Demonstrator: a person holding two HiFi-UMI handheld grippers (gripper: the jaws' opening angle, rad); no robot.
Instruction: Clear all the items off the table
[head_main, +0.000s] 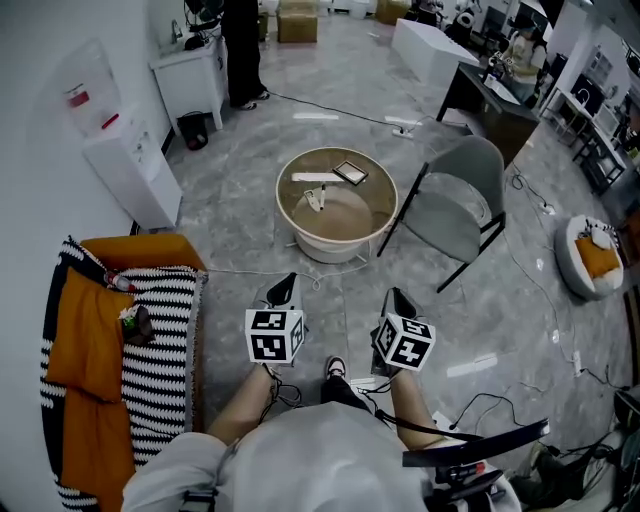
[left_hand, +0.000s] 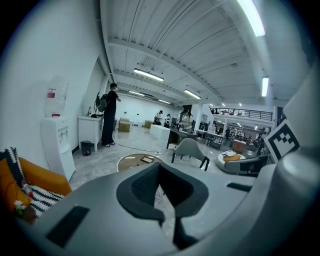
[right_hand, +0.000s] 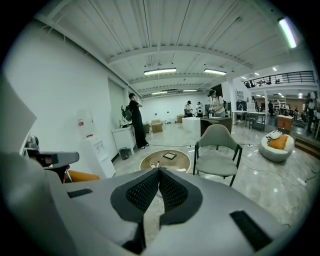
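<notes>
A round low table (head_main: 384, 196) stands on the floor ahead of me. On it lie a dark flat tablet-like item (head_main: 350, 172), a white strip (head_main: 310, 178) and a small pale object (head_main: 316, 201). My left gripper (head_main: 286, 289) and right gripper (head_main: 397, 297) hover side by side well short of the table, both pointing at it. Both are shut with nothing between the pads. In the left gripper view the left gripper (left_hand: 159, 165) partly hides the table (left_hand: 131, 160). In the right gripper view the right gripper (right_hand: 159, 170) sits below the table (right_hand: 150, 159) and the tablet-like item (right_hand: 170, 155).
A grey chair (head_main: 455, 205) stands right of the table. A sofa with an orange and striped throw (head_main: 120, 380) is at my left, a water dispenser (head_main: 130, 170) beyond it. Cables (head_main: 540, 290) cross the floor. A round cushion bed (head_main: 590, 255) lies far right. A person (head_main: 240, 50) stands at the back.
</notes>
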